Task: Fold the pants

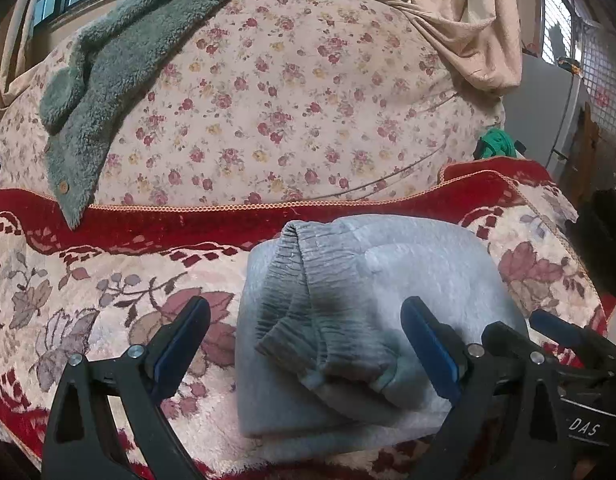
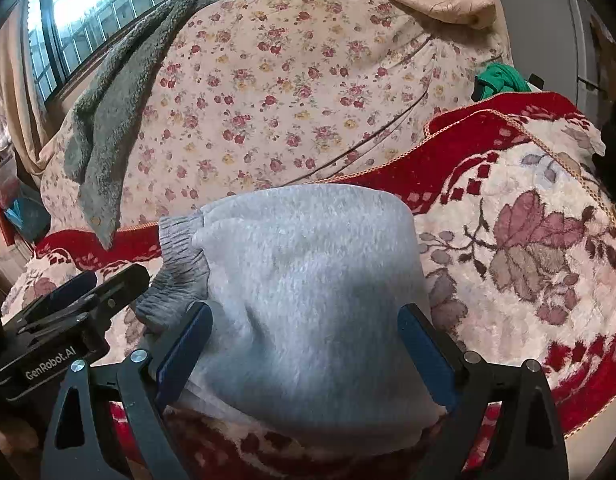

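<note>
Pants (image 2: pixel 308 304) sit folded dead ahead of my right tongs (image 2: pixel 305 356), waistband toward the left tongs (image 1: pixel 305 348) (both spread apart, holding nothing).

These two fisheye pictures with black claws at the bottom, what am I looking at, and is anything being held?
Each picture comes from a camera mounted on a hand-held two-finger gripper, looking forward along its fingers. The first shows the left gripper, the second the right gripper; both stand open and hold nothing. Between and beyond their blue-padded fingers lie the light grey fleece pants, folded into a compact bundle with the ribbed waistband on top. They rest on a red and cream floral blanket. Behind it are a small-flowered bedcover and a grey-green fluffy garment.
</note>
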